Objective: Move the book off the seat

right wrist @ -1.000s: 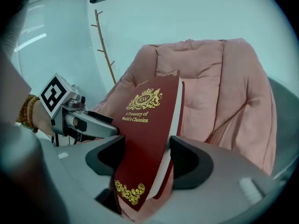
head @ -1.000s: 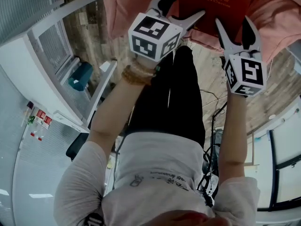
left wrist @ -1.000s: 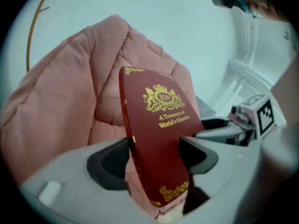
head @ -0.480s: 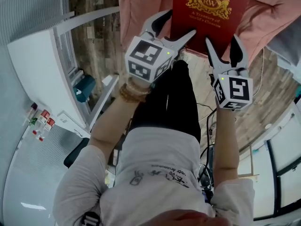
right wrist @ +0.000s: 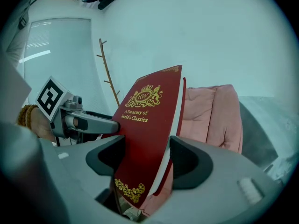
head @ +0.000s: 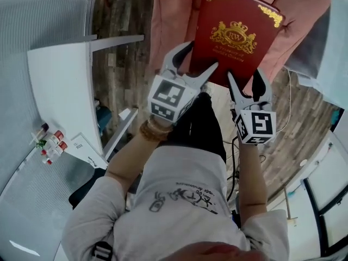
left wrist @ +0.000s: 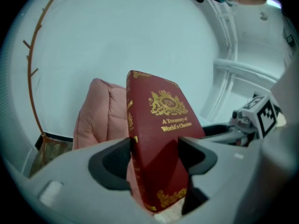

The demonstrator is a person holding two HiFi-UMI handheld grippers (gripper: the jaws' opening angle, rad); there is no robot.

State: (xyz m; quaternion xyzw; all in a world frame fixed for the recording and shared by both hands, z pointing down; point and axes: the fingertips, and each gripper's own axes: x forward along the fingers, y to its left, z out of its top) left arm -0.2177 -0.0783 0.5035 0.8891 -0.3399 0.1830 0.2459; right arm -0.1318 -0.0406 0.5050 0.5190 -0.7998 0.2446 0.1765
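While the left gripper and right gripper each pinch its lower edge, the red book hangs lifted above the pink seat. Next it likely needs carrying aside and setting down.

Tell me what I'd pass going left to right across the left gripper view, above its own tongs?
coat rack → seat → book → right tongs

We see the book, a closed red hardcover with gold crest and corners, tilted up on its lower edge before the pink cushioned seat.
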